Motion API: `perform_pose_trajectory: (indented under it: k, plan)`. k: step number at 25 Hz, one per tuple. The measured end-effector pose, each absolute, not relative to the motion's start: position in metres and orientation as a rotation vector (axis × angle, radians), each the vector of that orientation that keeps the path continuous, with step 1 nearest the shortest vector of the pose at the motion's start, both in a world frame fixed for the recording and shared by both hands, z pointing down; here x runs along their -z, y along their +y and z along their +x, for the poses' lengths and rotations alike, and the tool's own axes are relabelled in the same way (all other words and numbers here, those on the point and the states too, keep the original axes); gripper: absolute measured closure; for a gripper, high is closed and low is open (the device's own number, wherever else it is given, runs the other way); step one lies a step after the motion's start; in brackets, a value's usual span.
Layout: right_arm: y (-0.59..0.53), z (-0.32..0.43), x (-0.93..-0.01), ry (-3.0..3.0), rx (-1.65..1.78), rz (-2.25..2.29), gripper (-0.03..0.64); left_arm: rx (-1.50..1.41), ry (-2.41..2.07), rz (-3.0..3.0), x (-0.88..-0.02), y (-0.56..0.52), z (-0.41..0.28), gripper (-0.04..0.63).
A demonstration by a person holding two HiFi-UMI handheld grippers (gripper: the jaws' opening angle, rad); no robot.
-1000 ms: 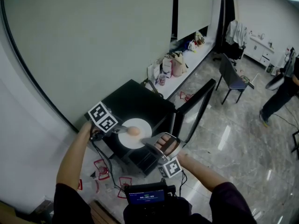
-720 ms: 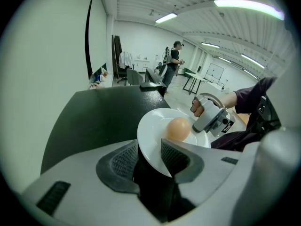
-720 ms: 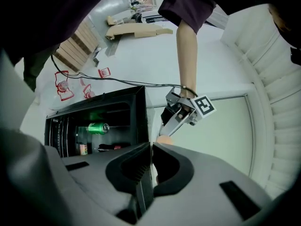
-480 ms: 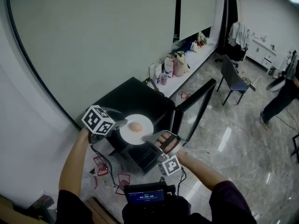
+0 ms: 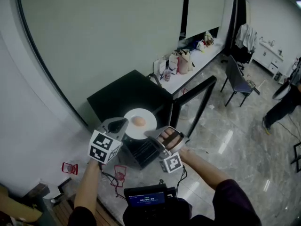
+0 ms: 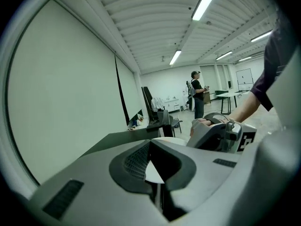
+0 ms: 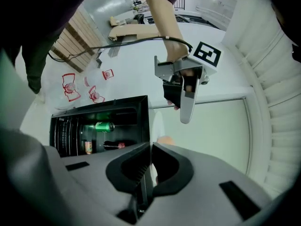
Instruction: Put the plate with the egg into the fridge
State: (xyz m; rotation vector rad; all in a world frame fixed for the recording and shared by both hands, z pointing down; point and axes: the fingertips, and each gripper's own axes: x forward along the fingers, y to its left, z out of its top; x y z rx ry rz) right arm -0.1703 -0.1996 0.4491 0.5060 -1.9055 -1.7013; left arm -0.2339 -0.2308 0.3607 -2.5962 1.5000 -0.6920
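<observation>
A white plate [image 5: 146, 127] with a brown egg [image 5: 138, 121] hovers over the front of the black mini fridge [image 5: 122, 98], whose door [image 5: 197, 102] hangs open to the right. My right gripper [image 5: 151, 134] is shut on the plate's near rim. From the right gripper view the plate [image 7: 157, 124] runs edge-on between its jaws [image 7: 150, 149], egg [image 7: 164, 140] beside it. My left gripper [image 5: 123, 123] points at the plate's left rim; its jaws have just closed with nothing between them. In the left gripper view the plate [image 6: 165, 141] lies just beyond the shut tips [image 6: 149, 147].
Inside the fridge a green can [image 7: 101, 126] and a dark bottle [image 7: 110, 145] lie on shelves. Bags stand on the white ledge [image 5: 181, 62] behind the fridge. A chair [image 5: 237, 79] and a person [image 5: 287, 98] are at the right. Red-marked items [image 5: 69, 167] sit on the floor.
My left gripper has drawn back from the plate's left rim, toward the lower left, and turned to point up at it. The plate stays in the right gripper and has shifted slightly.
</observation>
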Motion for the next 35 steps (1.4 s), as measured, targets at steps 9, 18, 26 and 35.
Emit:
perform_pose_trajectory:
  k: [9, 18, 26, 35]
  plan:
    - [-0.151, -0.141, -0.482, -1.851, 1.684, 0.480, 0.598, 0.457, 1.617, -2.514, -0.397, -0.156, -0.192, 0.586]
    - [-0.102, -0.125, -0.488, -1.823, 1.663, 0.566, 0.598, 0.329, 1.721, -2.545, -0.424, -0.091, -0.186, 0.586]
    - [-0.082, -0.102, -0.514, -1.825, 1.639, 0.528, 0.598, 0.305, 1.808, -2.560, -0.451, -0.069, -0.167, 0.586]
    - [-0.129, -0.083, -0.541, -1.858, 1.694, 0.422, 0.598, 0.313, 1.972, -2.442, -0.479, -0.106, -0.151, 0.586]
